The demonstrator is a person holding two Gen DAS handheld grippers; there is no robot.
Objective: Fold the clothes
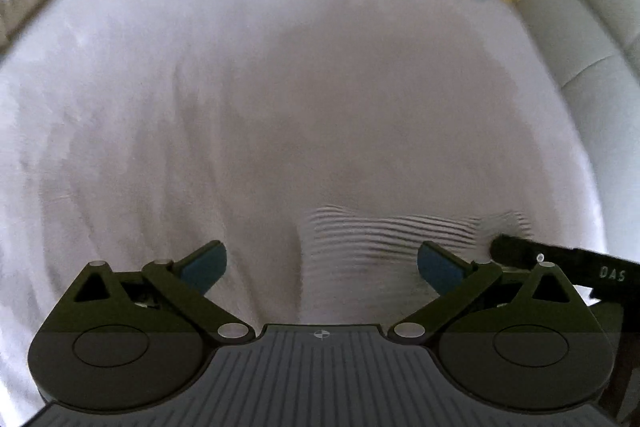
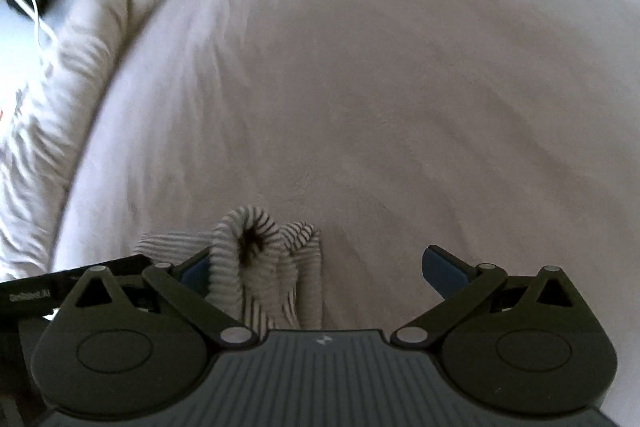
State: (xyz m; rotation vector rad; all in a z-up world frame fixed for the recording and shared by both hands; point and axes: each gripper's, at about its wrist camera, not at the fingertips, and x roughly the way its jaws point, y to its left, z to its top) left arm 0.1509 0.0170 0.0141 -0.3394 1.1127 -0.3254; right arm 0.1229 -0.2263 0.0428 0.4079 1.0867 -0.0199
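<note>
Striped cloth [image 2: 260,267] lies bunched and unfolded on the pale bed [image 2: 400,87] between the left gripper [image 1: 322,261] and right gripper [image 2: 324,269], jaws spread, so folding seems barely begun.

Open pale bedsheet [image 1: 280,87] stretches toward 12 o'clock; a bunched striped garment [image 2: 260,267] blocks 11 o'clock, cushions [image 1: 580,27] 2 o'clock.
</note>
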